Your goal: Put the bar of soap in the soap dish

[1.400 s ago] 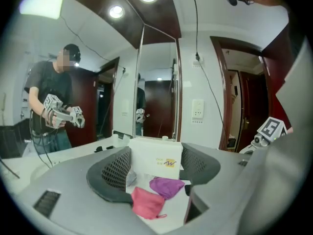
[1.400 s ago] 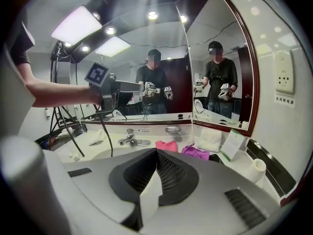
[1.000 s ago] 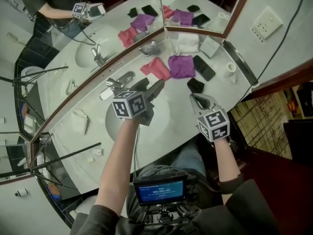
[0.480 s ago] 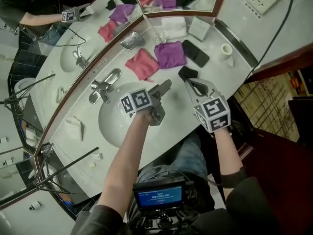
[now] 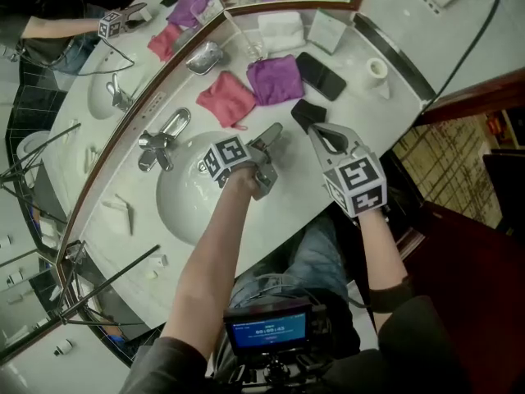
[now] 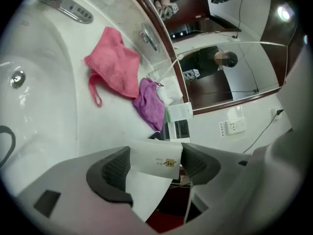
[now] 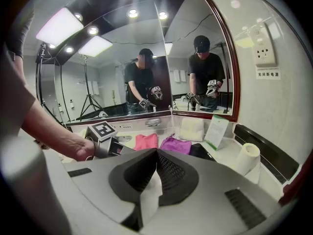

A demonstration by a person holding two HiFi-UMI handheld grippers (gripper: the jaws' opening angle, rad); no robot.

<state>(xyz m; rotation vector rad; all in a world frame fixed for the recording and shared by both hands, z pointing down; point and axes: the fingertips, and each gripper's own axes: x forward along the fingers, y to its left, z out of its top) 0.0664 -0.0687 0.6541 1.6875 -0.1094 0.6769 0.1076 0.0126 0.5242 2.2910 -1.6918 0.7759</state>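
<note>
Left gripper view: left gripper (image 6: pixel 156 169) clamps the boxed soap (image 6: pixel 146 190); right gripper (image 7: pixel 156 170) is closed. Carry it level to the metal soap dish (image 5: pixel 205 57).

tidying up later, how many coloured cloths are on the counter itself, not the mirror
2: a pink cloth behind the sink, and a purple cloth just right of it. None seems hidden.

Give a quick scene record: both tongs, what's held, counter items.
left tongs: closed on white soap box, at the basin rim
right tongs: shut
cloths: pink cloth, purple cloth, side by side
other: black phone, paper roll
metal dish: by the mirror, likely the soap dish
</note>
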